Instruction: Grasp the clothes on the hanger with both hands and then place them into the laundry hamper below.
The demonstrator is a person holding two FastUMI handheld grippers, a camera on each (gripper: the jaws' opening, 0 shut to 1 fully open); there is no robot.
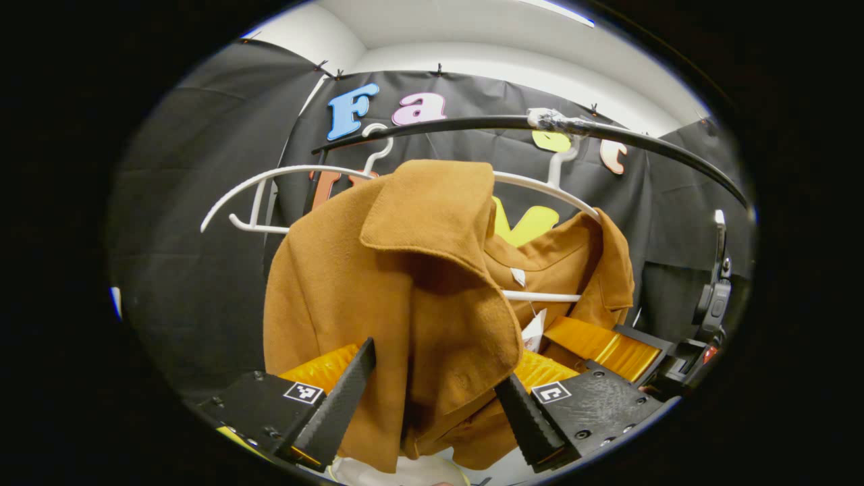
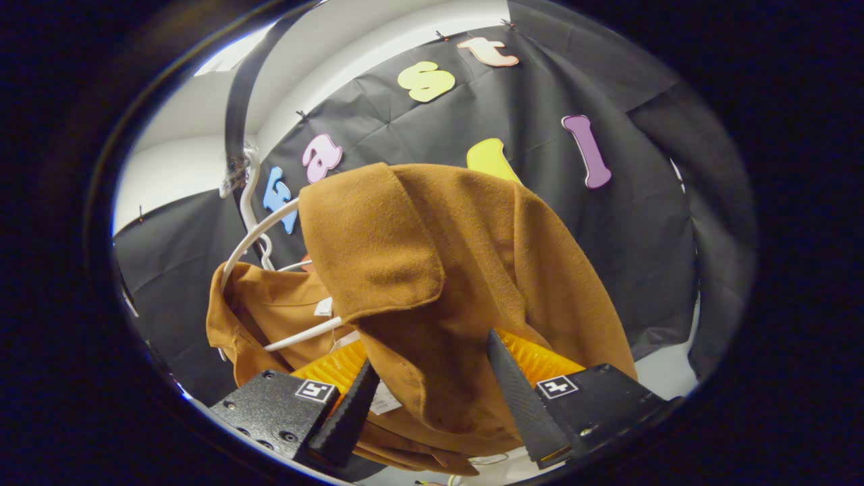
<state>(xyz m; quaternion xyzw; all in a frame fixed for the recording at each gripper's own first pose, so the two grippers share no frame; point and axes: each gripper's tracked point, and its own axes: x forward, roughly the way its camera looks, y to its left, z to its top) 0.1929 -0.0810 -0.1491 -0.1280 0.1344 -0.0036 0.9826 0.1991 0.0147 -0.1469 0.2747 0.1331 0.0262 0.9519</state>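
At hanger point(image 1: 540, 192): brown coat point(image 1: 405, 283) draped
left gripper point(image 1: 432, 398): angled up, jaws spread around coat
right gripper point(image 2: 432, 398): same, spread, unclamped

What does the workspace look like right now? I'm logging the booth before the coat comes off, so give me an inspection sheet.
Surface: nothing seen.
Job's things: brown coat draped on a white hanger, which hooks over a black rail; hamper not identified.
Clutter: second white hanger, paper tag.
Grippers: left gripper and right gripper open, jaws either side of coat folds.
Cables: nothing seen.
Surroundings: black cloth wall, white ceiling.
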